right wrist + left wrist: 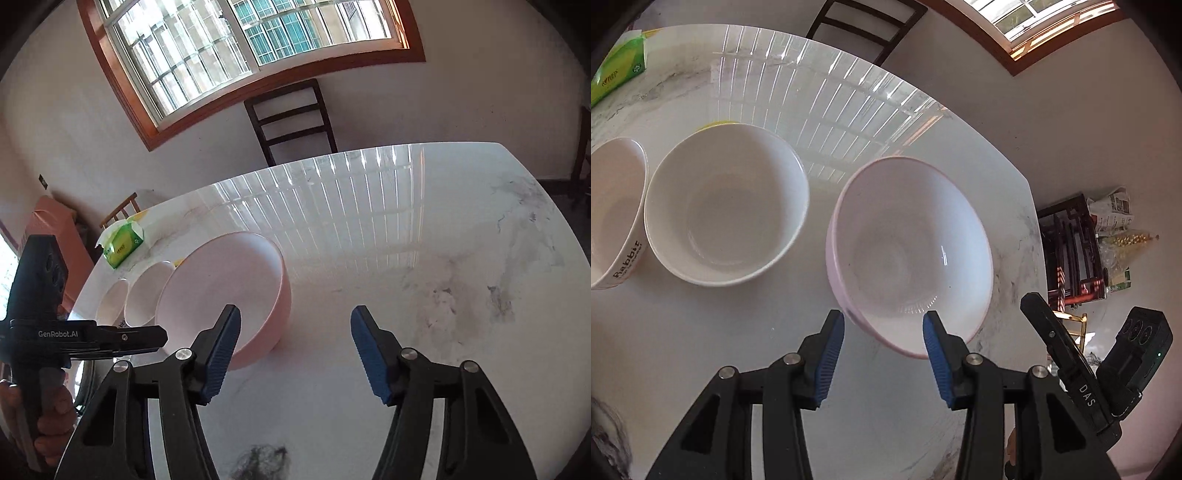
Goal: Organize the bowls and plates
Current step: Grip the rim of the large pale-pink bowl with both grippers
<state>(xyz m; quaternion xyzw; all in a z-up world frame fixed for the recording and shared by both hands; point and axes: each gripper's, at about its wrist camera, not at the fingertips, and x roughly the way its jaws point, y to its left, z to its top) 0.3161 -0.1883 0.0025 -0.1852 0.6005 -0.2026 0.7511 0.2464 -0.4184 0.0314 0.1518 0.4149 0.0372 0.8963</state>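
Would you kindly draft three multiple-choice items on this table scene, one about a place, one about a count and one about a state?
1. Where does the green tissue box lie?
A. beside the pink bowl on its right
B. at the table's far left corner, beyond the bowls
C. on the chair

2. How many bowls stand on the table?
A. two
B. three
C. five

3. How is the left gripper?
A. open, its pads astride the pink bowl's near rim
B. shut on the white bowl
C. shut on nothing

Answers:
1 B: the right wrist view shows it behind the row of bowls.
2 B: the pink bowl, the white bowl and the Rabbit bowl sit in a row.
3 A: a wide gap separates the blue pads, with the pink bowl's rim between them.
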